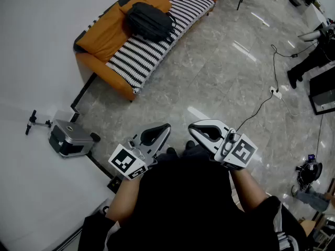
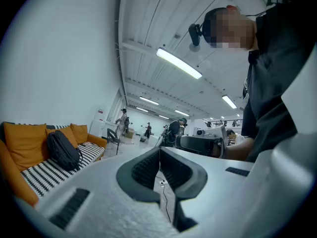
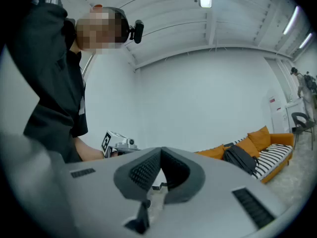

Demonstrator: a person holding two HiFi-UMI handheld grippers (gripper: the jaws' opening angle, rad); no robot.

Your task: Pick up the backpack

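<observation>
Head view, looking steeply down: a person in a dark top holds the left tool [image 1: 166, 127] and the right tool [image 1: 192, 128] level, side by side in front of the body. Each has its jaws pressed together with nothing between them. The black backpack [image 1: 151, 21] lies well apart from both, on the striped seat of an orange sofa [image 1: 102, 38] against the white wall [image 1: 42, 35]. Grey marbled floor [image 1: 209, 61] stretches between person and sofa. A small grey machine [image 1: 70, 137] sits at the foot of the wall, and a black cable [image 1: 274, 69] trails across the floor at right.
</observation>
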